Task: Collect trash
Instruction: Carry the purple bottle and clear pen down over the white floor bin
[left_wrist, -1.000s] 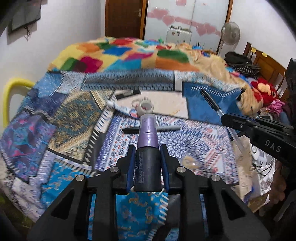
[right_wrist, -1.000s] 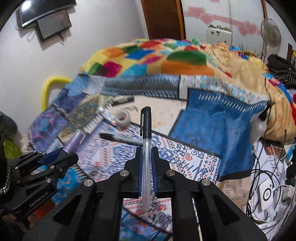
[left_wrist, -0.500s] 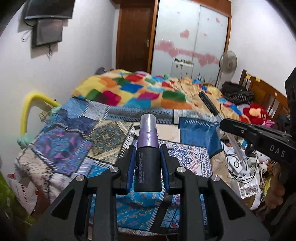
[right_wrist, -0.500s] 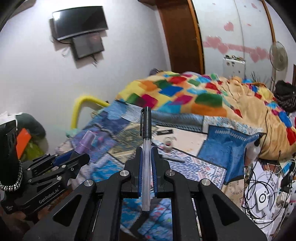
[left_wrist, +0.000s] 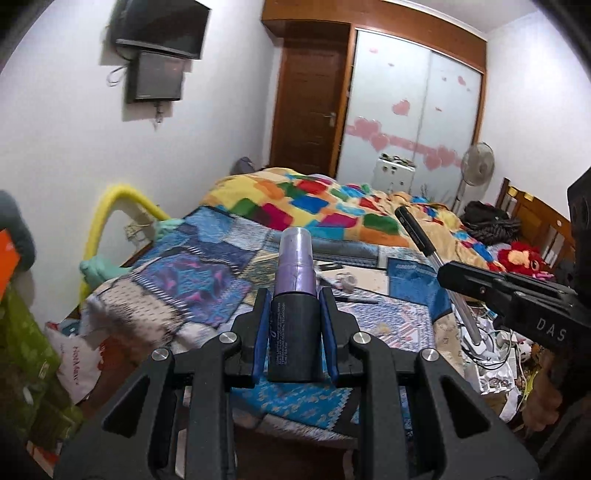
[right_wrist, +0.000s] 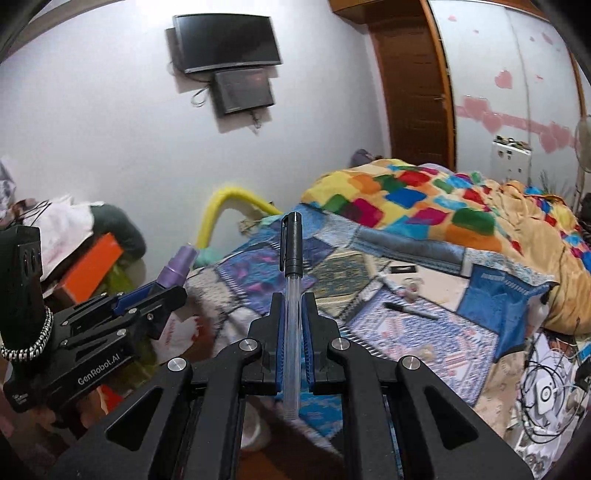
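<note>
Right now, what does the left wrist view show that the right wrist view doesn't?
Left wrist only: the wooden chair, red plush toy and full standing fan.

Right wrist only: the orange box on the clutter pile, and the white cable tangle.

Both: the left gripper clamps the purple-capped black spray bottle, the right gripper clamps the clear black-capped pen, the black marker lies on the patchwork blue bedspread.

Both looking forward from off the foot of the bed (left_wrist: 207, 280), facing the wall-mounted screen (right_wrist: 225, 40) at 11 o'clock and wardrobe (left_wrist: 413, 110) at 1 o'clock. Shared: bed, screen, each other's gripper at 3 and 9 o'clock.
</note>
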